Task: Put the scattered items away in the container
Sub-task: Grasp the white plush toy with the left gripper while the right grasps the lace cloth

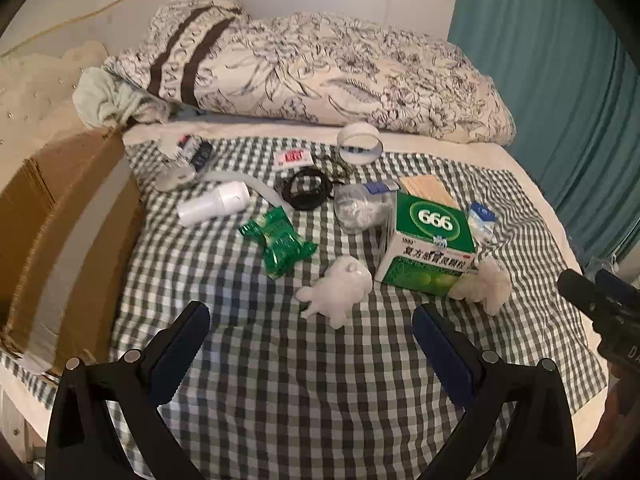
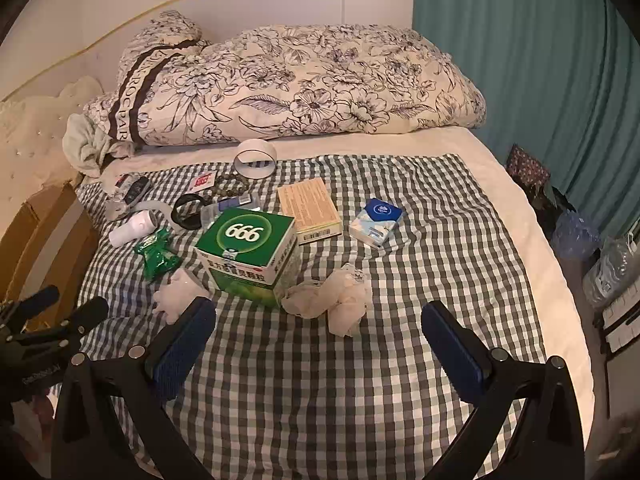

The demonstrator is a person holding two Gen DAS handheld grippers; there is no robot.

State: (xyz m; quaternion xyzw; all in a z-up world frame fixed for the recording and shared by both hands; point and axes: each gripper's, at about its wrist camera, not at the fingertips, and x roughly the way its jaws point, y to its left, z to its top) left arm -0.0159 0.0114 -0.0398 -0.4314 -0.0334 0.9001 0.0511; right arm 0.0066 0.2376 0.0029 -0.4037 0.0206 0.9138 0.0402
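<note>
Bedroom setup going on: a checked cloth [image 2: 320,360] is lying over the bed, a flowery duvet [image 2: 300,92] is bunched up at the far side, and a teal curtain [image 2: 540,80] is hanging off to the right.

Left gripper [image 1: 311,344] is hovering over bare cloth with its jaws spread wide, nothing between them. Just ahead of its fingertips a crumpled white tissue [image 1: 338,290] is sitting, and a bit further on, slightly right, the green 666 box [image 1: 430,246] is standing. Ahead and left of the tool a green foil packet [image 1: 280,240] is lying, with a white bottle [image 1: 214,202] on its side beyond that. A black ring [image 1: 306,189] and a roll of clear tape [image 1: 359,143] are sitting well ahead. The cardboard box [image 1: 60,220] — the container, I'm guessing — is waiting off to this gripper's left, at the bed edge, well apart from the clutter.

Right gripper [image 2: 318,324] is doing the same thing — jaws gaping, gripping nothing. Another wad of tissue [image 2: 340,300] is lying just ahead between its fingers' line, touching the 666 box on that box's right. Further ahead a beige flat box [image 2: 310,208] and a small blue tissue pack [image 2: 376,222] are resting near each other.
</note>
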